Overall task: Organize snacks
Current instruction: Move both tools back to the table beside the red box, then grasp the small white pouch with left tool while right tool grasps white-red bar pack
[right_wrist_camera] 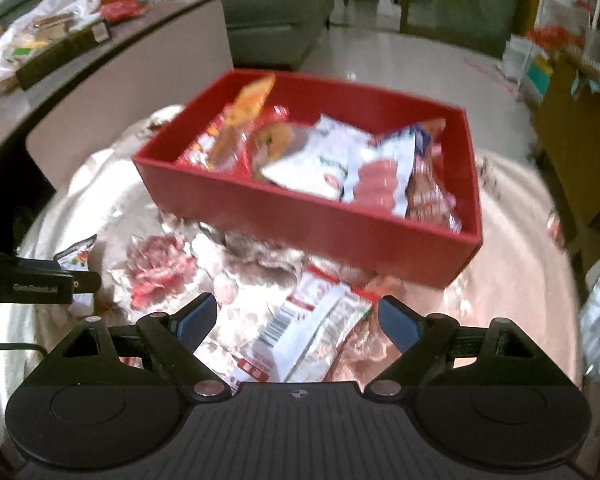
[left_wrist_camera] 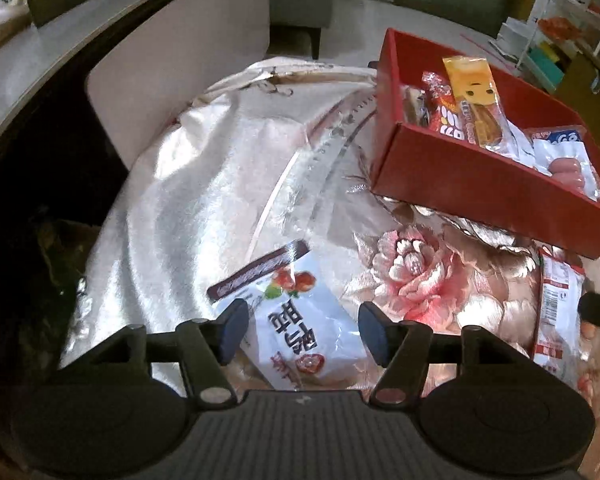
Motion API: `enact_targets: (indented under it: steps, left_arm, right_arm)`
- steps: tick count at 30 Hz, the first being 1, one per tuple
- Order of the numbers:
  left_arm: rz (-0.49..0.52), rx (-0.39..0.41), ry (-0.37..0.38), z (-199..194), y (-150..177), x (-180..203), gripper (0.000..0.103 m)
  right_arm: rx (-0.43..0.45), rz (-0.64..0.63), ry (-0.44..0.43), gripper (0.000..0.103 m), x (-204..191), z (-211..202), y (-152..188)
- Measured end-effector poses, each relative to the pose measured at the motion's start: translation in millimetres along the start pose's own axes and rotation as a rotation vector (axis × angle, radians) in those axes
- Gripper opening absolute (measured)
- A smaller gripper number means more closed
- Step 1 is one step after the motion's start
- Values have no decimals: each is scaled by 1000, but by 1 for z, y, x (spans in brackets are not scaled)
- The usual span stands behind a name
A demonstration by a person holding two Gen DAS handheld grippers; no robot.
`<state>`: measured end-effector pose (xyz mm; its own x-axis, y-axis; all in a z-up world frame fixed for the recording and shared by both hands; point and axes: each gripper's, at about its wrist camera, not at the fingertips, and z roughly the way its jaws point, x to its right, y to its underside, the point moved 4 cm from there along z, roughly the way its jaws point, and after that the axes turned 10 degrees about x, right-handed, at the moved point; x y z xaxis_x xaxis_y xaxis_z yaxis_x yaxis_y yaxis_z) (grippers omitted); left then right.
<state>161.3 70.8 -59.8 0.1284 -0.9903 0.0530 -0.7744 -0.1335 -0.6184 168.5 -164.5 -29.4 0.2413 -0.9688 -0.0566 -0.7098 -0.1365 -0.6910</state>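
A white date-snack packet [left_wrist_camera: 300, 332] lies on the floral-clothed worktop [left_wrist_camera: 220, 184] between the spread fingers of the left tool [left_wrist_camera: 300, 330], the right tool [right_wrist_camera: 298, 320] likewise released over a barcoded packet [right_wrist_camera: 300, 332], both seemingly awaiting pickup into the red box [right_wrist_camera: 300, 216] beyond.

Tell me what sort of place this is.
Probably a home living room: a grey sofa on a tiled floor, a round table under a floral cloth, and a wire shelf of household goods.
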Motion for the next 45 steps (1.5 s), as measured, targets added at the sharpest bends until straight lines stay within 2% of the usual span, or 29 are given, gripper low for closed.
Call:
enact_targets:
  steps: [1,3,4,7,11,12,14,18,20,24,26,29,30,31,32,34,42,45]
  left_arm:
    - [13,-25,-7,5,3,3,49]
    - [53,-7,-28,5,3,9,47]
    - [69,-1,-23,3,3,13,42]
    - [71,-9,34,-1,5,21,36]
    - [111,-13,71,-5,9,33,30]
    - [119,-21,88,-5,10,35,30]
    - [142,-18,92,-7,11,37,30]
    - [109,-32,86,-7,4,27,30]
    - [100,-28,58,-9,2,21,33]
    - [105,-33,27,-2,9,18,40]
    - [112,-24,16,-4,11,18,40]
    - [114,-14,22,-8,14,20,32]
    - [113,-12,26,-9,14,21,28]
    - [113,-12,33,-11,15,23,24]
    - [111,-9,47,-13,17,25,23]
    - [119,3,57,-19,18,31,15]
    - [142,49,132,-40,11,51,4]
    - [134,66,150,-46,6,51,3]
  right_arm:
    - [-14,15,1,92,2,4,2]
    - [-37,38,-3,92,2,13,8]
    - [-45,41,-4,92,0,17,10]
    - [-49,40,-2,91,-7,27,14]
    - [-58,-47,75,91,-19,46,24]
    - [-51,-41,89,97,-18,47,26]
    - [-79,13,64,103,-11,50,28]
    - [-53,-11,60,103,-12,47,32]
    - [-28,-16,54,103,-12,46,34]
    - [-48,-35,32,103,-9,46,31]
    - [-40,-50,35,103,-10,44,34]
    - [-34,-56,26,96,-13,40,35]
    - [-30,-67,17,87,-15,37,34]
    - [-24,-76,11,73,-16,33,33]
    - [-23,-81,-2,69,-16,30,32]
    - [-31,-70,-24,65,-13,25,32]
    - [17,-78,-48,61,-9,-5,25]
    - [45,-66,-60,60,-8,-15,16]
